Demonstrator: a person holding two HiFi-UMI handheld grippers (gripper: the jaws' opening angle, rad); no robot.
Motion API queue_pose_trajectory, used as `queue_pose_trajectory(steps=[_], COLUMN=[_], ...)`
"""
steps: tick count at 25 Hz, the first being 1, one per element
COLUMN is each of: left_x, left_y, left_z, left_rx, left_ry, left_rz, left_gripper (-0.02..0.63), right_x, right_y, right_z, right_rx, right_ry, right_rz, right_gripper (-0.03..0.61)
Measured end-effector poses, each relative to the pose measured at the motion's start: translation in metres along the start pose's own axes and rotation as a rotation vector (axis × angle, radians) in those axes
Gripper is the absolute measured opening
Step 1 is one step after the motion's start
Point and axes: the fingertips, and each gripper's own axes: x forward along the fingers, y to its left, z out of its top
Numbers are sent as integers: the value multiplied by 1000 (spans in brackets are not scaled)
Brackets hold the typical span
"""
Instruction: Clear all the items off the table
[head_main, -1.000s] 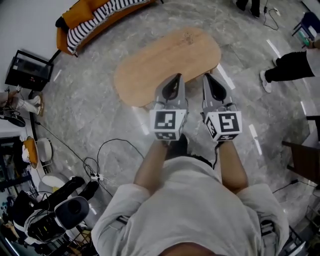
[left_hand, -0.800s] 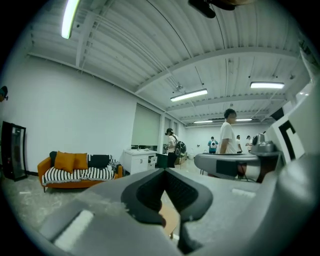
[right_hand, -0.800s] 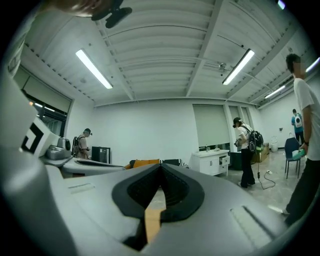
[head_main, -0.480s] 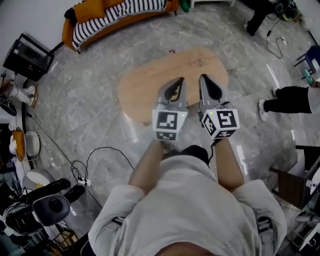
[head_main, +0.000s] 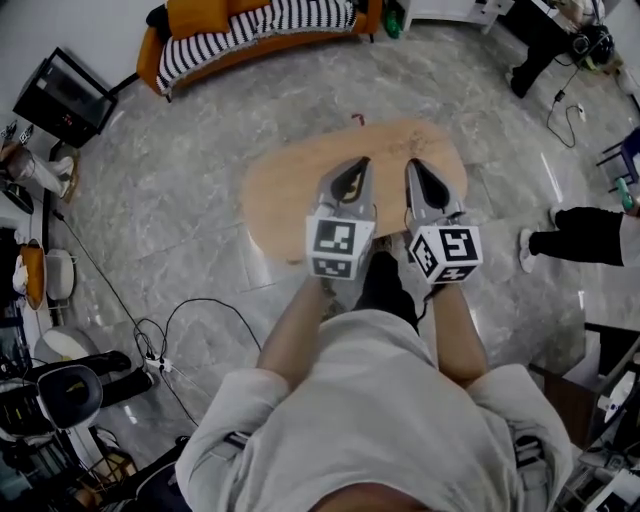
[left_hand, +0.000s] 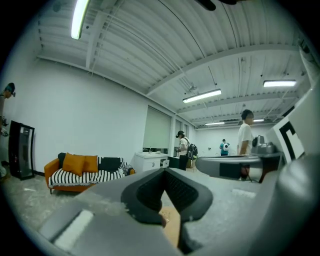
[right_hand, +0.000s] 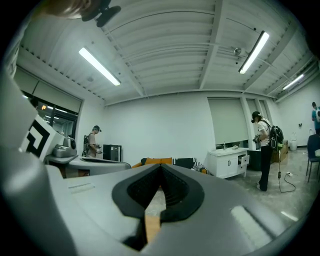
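Hovering side by side above the oval wooden worktop (head_main: 285, 190), the left tool (head_main: 354, 168) and the right tool (head_main: 413, 168) point forward, level with each other and close together. Each tool's own view shows its dark pads meeting at the tips, with only a sliver of the wood showing in the narrow slot below. Both are closed and hold nothing.

The worktop lies directly ahead of and beneath the tools. Its long axis runs crosswise to their pointing direction and tilts slightly away on the right. Its left end reaches out past the left tool and its right end past the right tool, so neither hand is clearly nearer to the surface as a whole.

By count there are two tools, one worktop, and no loose item on the wood that shows; the strip under the tools themselves is hidden. A small dark speck (head_main: 357, 119) sits just beyond the far rim, ahead of the left tool. It is too small to identify, and I cannot tell whether it rests on the edge or on the floor.

Judging from this, the clearing looks finished or nearly so.
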Motion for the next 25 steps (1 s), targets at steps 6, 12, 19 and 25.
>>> queue_pose_trajectory(steps=[6,12,19,25], left_x=[86,177,237,271], left_y=[-2,-10,6,-4], left_z=[-17,-57,-132,-217], left_rx=[-21,-68,-84,-109], left_ry=[45,149,321,418], left_rz=[-28,-23,-75,-136], left_gripper=[21,21,21,21], right_x=[44,88,133,145], right_y=[-67,-145,-194,-208], right_z=[-21,-60,-141,-233], right_rx=[17,63,78,54], right_ry=[57,163,315,422], right_rz=[4,17,40,132], right_gripper=[6,6,6,6])
